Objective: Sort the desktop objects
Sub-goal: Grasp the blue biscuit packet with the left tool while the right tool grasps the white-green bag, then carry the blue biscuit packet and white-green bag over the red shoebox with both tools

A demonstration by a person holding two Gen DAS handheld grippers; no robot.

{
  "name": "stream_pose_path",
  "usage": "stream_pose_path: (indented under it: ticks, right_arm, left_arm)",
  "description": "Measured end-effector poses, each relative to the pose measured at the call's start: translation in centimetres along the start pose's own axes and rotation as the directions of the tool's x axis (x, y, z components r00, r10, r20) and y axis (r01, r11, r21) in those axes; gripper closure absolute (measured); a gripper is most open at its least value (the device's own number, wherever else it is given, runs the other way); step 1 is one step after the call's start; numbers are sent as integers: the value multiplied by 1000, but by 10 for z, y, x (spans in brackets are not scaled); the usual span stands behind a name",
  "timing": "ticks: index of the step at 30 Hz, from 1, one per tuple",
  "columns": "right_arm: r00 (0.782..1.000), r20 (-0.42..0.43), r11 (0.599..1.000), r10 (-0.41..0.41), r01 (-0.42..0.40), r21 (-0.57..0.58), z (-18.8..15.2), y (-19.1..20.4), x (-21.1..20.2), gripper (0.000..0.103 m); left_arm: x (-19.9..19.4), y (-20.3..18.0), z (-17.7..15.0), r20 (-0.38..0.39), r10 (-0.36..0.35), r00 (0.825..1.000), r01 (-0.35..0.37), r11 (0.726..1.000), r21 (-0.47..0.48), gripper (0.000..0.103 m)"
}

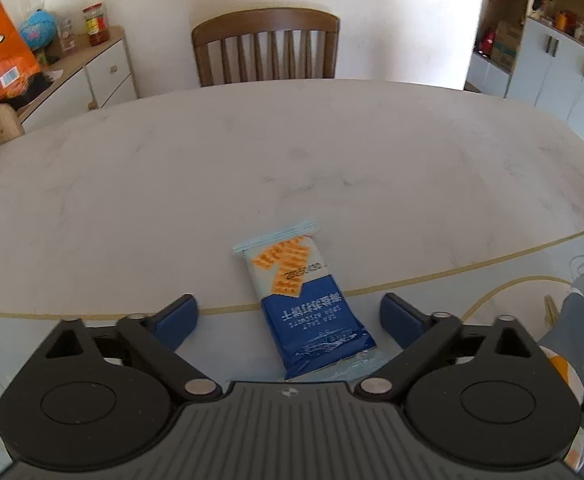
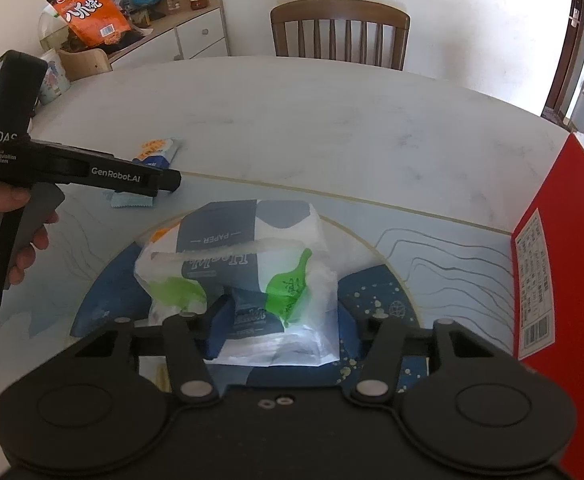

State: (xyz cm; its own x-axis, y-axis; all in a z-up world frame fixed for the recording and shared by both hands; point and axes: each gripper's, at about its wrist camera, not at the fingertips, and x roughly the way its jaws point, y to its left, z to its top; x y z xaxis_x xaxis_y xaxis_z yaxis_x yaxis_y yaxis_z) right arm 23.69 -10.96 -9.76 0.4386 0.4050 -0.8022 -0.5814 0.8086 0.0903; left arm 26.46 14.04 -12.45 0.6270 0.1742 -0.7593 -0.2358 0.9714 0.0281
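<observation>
Two claws are mine, one in each hand. My left claw is wide open and holds nothing. Its two blue fingers stand far apart. Between them lies a small snack packet, blue at the near end and white with orange crackers at the far end. The fingers do not touch it. The packet lies flat, partly on the pale table and partly on the mat with the thin gold line. From my other side I can see my left hand wrapped around the grey handle of that claw.

My right claw is about half open. A white plastic bag with green marks sits between its blue fingers. Inside the bag is a pack of tissue paper, dark blue and white. The left finger looks as if it is right up against the bag. The right finger is mostly hidden behind the bag, so I cannot tell if it is squeezing. I cannot say for sure that I have hold of the bag. The bag rests on the mat, on the big blue round picture.

A red box stands just to the right of the bag, on the edge of the mat. A brown wooden chair waits at the far side of the table. An orange snack bag leans on the white cabinet by the wall.
</observation>
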Motion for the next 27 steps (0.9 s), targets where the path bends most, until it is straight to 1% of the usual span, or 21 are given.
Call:
stream_pose_path:
  ticks: [1, 2, 3, 4, 5, 6, 7, 8, 12, 16, 22, 27]
  right_arm:
    - [1000, 1, 1000, -1, 1, 3, -1, 0, -1, 56]
    - [1000, 1, 1000, 0, 0, 8, -1, 0, -1, 60]
    - [1000, 0, 1000, -2, 2, 12, -1, 0, -2, 61]
    - [1000, 0, 1000, -3, 3, 13, -1, 0, -3, 65]
    - [1000, -2, 1000, -3, 3, 14, -2, 0, -4, 72]
    - [1000, -8, 1000, -5, 5, 15, -1, 1, -4, 76]
    - [1000, -12, 1000, -8, 8, 16, -2, 1, -5, 78]
    - [1000, -17, 1000, -10, 10, 18, -2, 1, -5, 79]
    - [999, -32, 999, -22, 23, 29, -2, 2, -9, 83]
    - [999, -29, 999, -33, 33, 27, -4, 5, -16, 85]
    - [999, -12, 998, -41, 41, 37, -7, 7, -26, 88]
    - [999, 5, 998, -44, 44, 54, -9, 6, -37, 88]
  left_arm:
    - [-1, -2, 1, 3, -3, 1000, 3, 1000, 4, 17]
    - [-2, -3, 2, 3, -5, 1000, 5, 1000, 5, 20]
    - [-2, -4, 3, 2, -7, 1000, 7, 1000, 7, 22]
    - [-2, -4, 5, 4, -9, 1000, 9, 1000, 10, 28]
    - [-3, -5, 6, 8, -12, 1000, 12, 1000, 13, 38]
    - [-4, -5, 7, 12, -13, 1000, 13, 1000, 17, 44]
    - [-4, -5, 10, 13, -15, 1000, 15, 1000, 20, 54]
    - [-4, -6, 11, 13, -17, 1000, 17, 1000, 22, 61]
    - [-3, -5, 17, 3, -24, 1000, 24, 999, 29, 64]
    - [-4, -2, 20, -5, -26, 1000, 26, 999, 23, 66]
    - [-12, 1, 15, -13, -43, 999, 43, 999, 10, 66]
    - [-26, -1, 12, -8, -56, 998, 57, 998, 21, 66]
